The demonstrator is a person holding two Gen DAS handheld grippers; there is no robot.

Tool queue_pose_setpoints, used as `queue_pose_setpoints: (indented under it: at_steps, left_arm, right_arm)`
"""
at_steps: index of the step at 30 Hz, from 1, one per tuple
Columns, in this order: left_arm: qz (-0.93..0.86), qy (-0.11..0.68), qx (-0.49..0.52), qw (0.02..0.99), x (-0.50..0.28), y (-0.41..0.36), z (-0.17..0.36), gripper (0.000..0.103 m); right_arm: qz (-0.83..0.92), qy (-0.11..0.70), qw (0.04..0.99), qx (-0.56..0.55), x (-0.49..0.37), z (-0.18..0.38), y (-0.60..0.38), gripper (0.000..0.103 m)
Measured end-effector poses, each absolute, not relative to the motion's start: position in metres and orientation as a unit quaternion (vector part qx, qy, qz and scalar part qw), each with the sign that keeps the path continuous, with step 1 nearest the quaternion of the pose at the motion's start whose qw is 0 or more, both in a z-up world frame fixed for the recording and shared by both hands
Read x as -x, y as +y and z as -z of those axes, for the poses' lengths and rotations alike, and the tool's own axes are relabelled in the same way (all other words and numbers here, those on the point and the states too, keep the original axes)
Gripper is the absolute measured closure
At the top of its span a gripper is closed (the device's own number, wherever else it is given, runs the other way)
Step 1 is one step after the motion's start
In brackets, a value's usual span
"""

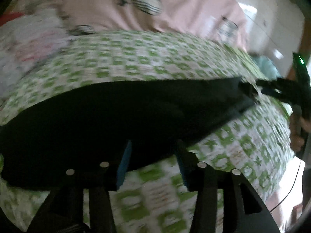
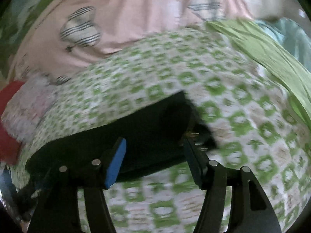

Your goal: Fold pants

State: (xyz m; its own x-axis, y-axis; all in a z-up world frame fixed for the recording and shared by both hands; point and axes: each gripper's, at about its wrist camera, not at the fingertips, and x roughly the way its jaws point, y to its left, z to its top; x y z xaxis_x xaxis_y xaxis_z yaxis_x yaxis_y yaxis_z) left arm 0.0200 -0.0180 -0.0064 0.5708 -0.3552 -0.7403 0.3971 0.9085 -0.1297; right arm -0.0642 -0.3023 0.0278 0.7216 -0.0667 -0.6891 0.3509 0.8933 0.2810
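Black pants (image 1: 116,112) flat, long; green-patterned quilt (image 1: 151,62) beneath.

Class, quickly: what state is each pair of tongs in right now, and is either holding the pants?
Left tongs: open, over the black pants, gripping nothing.
Right tongs: open, jaws wide either side of the pants' end, not clamped.

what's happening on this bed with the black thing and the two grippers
A person is folding dark black fabric pants laid across a green-and-white patterned bedspread. The left hand-held gripper and the right hand-held gripper both hover at the near edge of the pants with jaws open, gripping nothing yet. A pink printed sheet lies beyond. The frames are motion-blurred.
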Motion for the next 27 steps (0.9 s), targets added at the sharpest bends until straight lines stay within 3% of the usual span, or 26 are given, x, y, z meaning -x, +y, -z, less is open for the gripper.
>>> queue_pose_setpoints:
  at_steps: [6,9,27]
  left_arm:
    - [0.152,0.409,0.012,0.9,-0.019,0.041,-0.002,0.048]
    - [0.116,0.403,0.027,0.907,-0.016,0.07,-0.004,0.038]
    - [0.023,0.426,0.176,0.887,-0.037,0.185,0.014,0.038]
  right_arm:
    - [0.016,0.37,0.919,-0.137,0.038,-0.023,-0.233,0.041]
    - [-0.021,0.379,0.919,-0.106,0.028,-0.017,-0.2,0.041]
    - [-0.166,0.397,0.896,0.112,-0.004,0.013,-0.065,0.041]
